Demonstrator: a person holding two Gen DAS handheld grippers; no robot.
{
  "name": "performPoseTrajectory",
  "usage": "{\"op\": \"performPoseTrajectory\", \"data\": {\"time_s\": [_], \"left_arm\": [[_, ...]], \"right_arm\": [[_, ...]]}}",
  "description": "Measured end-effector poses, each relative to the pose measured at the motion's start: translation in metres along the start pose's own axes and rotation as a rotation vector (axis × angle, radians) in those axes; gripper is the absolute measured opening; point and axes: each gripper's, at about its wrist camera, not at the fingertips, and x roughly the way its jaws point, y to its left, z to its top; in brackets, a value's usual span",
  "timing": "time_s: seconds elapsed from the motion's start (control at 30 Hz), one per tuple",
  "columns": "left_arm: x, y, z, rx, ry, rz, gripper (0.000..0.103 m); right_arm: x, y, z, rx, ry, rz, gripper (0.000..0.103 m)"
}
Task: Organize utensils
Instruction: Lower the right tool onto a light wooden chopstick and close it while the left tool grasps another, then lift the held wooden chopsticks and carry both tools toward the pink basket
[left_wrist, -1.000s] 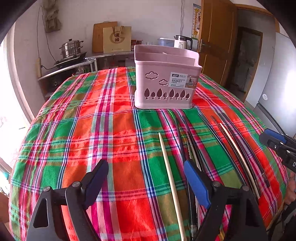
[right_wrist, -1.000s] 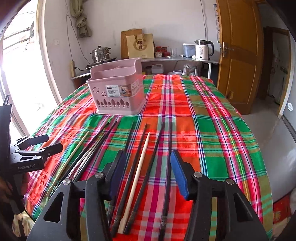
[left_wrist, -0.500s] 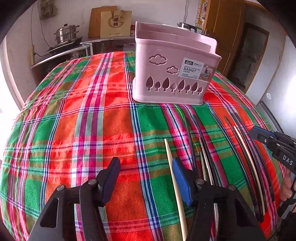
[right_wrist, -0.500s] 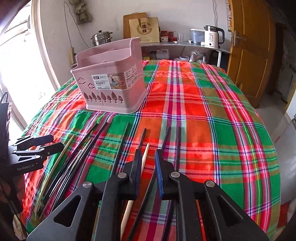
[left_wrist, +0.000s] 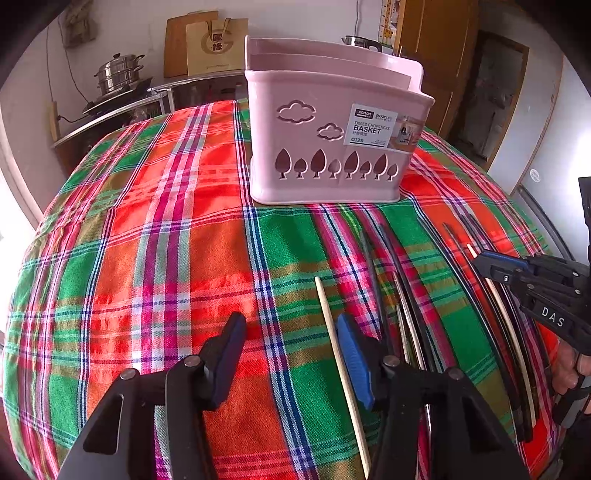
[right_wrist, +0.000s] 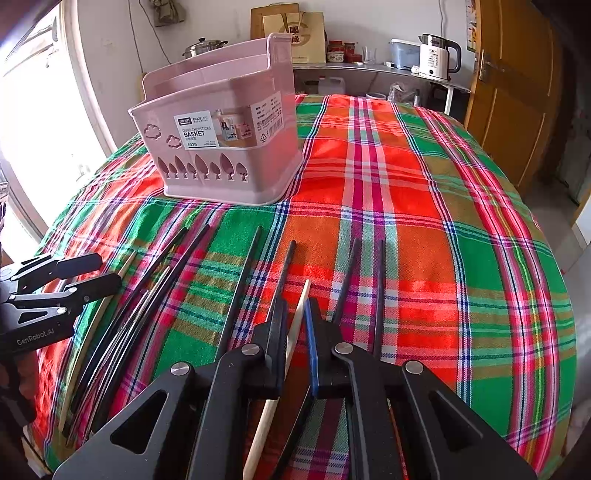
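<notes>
The right gripper (right_wrist: 295, 332) is closing narrow on a pale chopstick (right_wrist: 301, 306) near the table's front edge, lifting it for the pink basket (right_wrist: 221, 147) farther back. The left gripper (left_wrist: 291, 354), half open, has been narrowing around another pale chopstick (left_wrist: 332, 332), not yet pinching.

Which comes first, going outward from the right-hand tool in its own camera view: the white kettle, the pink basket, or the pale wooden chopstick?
1. Pale wooden chopstick: between the right tool's fingers, which have just been closing on it.
2. Pink basket: mid-table, ahead and to the left.
3. White kettle: on the shelf beyond the table, upper right.
</notes>
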Motion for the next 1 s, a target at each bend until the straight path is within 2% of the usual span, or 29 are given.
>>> {"op": "performPoseTrajectory", "data": {"time_s": [0.1,0.23,0.3,0.4,0.57,0.83,1.0], "left_arm": [[0.002,-0.007,0.002,0.036,0.008,0.027,0.047],[0.006,-0.010,0.010,0.055,0.040,0.014,0.042],[0.007,-0.011,0.014,0.062,0.053,0.008,0.037],[0.010,-0.014,0.018,0.079,0.067,0.001,0.022],[0.013,-0.015,0.023,0.082,0.076,0.006,0.009],[0.007,-0.005,0.028,0.042,0.070,-0.030,0.004],[-0.012,0.001,0.036,0.028,0.027,-0.071,0.004]], "right_arm": [[0.003,0.001,0.002,-0.003,0.007,-0.006,0.009],[0.005,-0.001,0.006,0.004,0.028,-0.003,0.009],[0.006,-0.002,0.009,0.006,0.041,-0.004,0.009],[0.009,0.000,0.013,0.000,0.053,-0.013,0.009],[0.011,0.001,0.014,-0.007,0.053,-0.014,0.008],[0.001,-0.003,0.015,0.009,0.029,0.018,0.007],[-0.015,0.000,0.020,0.004,-0.009,0.032,0.007]]}}
